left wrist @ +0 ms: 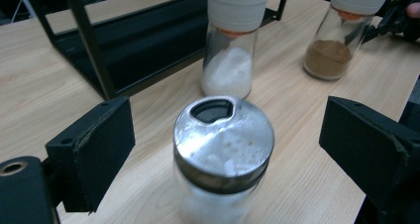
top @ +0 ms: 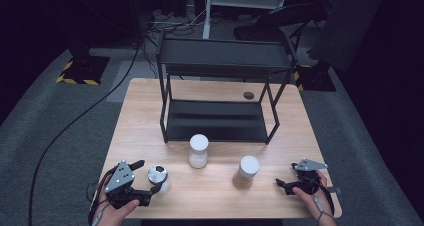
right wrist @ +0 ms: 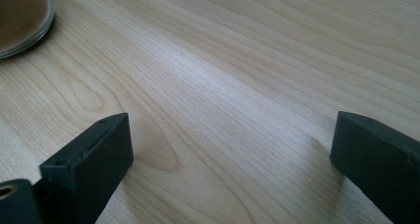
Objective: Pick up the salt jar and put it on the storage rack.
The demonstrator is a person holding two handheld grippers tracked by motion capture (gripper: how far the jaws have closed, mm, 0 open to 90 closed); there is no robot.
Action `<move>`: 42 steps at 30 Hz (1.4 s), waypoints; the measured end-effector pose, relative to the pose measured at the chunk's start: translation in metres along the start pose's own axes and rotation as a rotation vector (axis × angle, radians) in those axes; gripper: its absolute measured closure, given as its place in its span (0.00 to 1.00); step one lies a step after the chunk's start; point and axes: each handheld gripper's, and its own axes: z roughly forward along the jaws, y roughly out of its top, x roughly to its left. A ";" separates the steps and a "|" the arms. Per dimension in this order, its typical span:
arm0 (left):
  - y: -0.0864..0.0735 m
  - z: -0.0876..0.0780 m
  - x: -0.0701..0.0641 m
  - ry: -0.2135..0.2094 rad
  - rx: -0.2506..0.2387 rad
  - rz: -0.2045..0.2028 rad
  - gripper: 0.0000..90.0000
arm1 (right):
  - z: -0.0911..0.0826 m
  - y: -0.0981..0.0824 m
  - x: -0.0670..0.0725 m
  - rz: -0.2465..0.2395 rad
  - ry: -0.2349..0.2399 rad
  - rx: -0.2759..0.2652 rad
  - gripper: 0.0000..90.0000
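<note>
- Steel-lidded glass shaker (left wrist: 223, 157) stood upright near the table's (top: 145, 116) front-left corner, white grains inside, pour hole in the lid turned toward the black rack (top: 217, 86).
- Left gripper (top: 156, 178) bracketed the shaker: jaws spread wide, one pad (left wrist: 91, 152) on each flank, clear gaps both sides in the left gripper view, so nothing was pinched yet.
- Shaker lay dead ahead of that gripper, between the jaws; its long axis ran vertical, the jaws came in roughly level, so a plain squeeze across the body looked like the coming move.
- Left hand (top: 117, 208) was by far the nearer; right gripper (top: 282, 184) sat well apart from the shaker, past both jars, near the front-right edge.
- Right gripper's jaws also stood spread, empty, over bare wood in the right gripper view.
- White-capped jar of white powder (top: 198, 151) stood beyond the shaker and to its right, just in front of the rack's lower shelf.
- White-capped jar of brown powder (top: 246, 172) stood farther right of the shaker, near the right gripper.
- Judged: nothing blocked the grip; lifting toward the rack, the white-powder jar looked like the nearest thing to brush.
</note>
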 end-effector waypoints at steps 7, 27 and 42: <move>-0.004 0.014 -0.001 -0.024 -0.018 -0.005 0.06 | 0.000 0.000 0.000 0.000 0.000 0.000 0.03; -0.018 0.043 0.004 0.000 0.067 -0.047 0.10 | 0.000 0.000 0.000 0.000 0.000 -0.001 0.03; -0.017 0.051 -0.002 0.028 0.142 0.014 0.33 | 0.000 0.000 0.000 0.000 0.000 -0.001 0.03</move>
